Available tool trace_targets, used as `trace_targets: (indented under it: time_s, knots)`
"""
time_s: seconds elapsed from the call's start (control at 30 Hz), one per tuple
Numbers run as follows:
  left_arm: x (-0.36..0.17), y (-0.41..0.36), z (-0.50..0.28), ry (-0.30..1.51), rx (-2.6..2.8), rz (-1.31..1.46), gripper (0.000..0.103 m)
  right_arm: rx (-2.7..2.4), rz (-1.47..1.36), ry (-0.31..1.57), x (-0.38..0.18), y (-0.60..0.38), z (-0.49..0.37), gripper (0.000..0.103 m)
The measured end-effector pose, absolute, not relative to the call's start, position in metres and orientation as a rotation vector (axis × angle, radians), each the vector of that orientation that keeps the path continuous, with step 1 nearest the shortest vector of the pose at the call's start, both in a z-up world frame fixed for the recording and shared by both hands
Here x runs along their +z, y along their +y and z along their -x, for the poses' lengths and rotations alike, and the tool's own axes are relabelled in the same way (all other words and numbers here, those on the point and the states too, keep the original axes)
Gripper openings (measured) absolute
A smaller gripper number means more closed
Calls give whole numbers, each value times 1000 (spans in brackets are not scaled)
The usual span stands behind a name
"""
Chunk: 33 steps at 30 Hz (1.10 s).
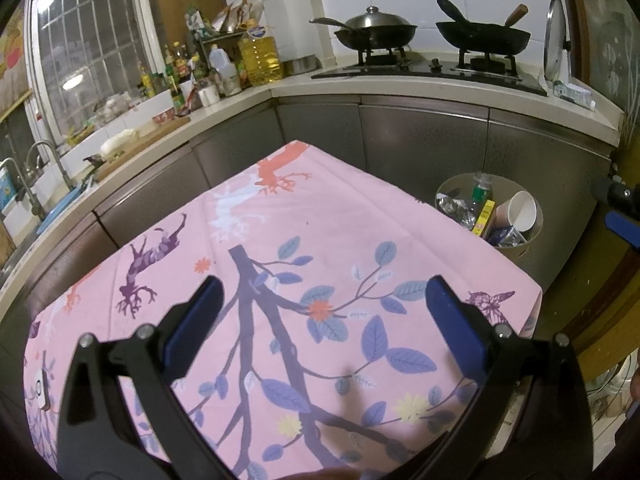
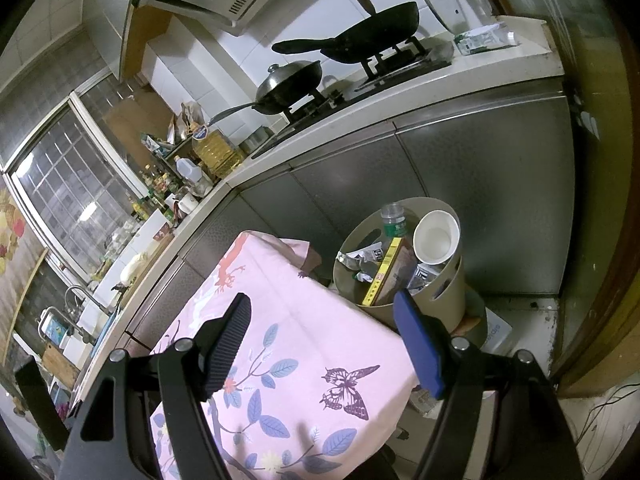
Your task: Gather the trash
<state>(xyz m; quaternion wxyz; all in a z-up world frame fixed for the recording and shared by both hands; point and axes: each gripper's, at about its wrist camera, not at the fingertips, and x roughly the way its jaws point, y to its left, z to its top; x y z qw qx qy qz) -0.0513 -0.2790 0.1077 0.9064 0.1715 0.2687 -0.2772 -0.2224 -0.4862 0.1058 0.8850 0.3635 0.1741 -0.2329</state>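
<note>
A beige trash bin stands on the floor past the table's right edge. It holds a white paper cup, a plastic bottle, a yellow box and crumpled wrappers. My left gripper is open and empty over the pink floral tablecloth. My right gripper is open and empty above the table's right corner, just short of the bin. It also shows at the right edge of the left wrist view.
Grey cabinets and a counter run behind the table. On the counter stand a stove with two woks, oil bottles and a sink. A small white object lies at the table's left edge.
</note>
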Motion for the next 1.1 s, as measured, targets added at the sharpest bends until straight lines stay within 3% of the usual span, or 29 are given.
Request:
trace_targets:
  time_s: [1.1]
  knots:
    - [113,-270,55,535,-588,-354,97,-496,-737,353,110,-476,224,71]
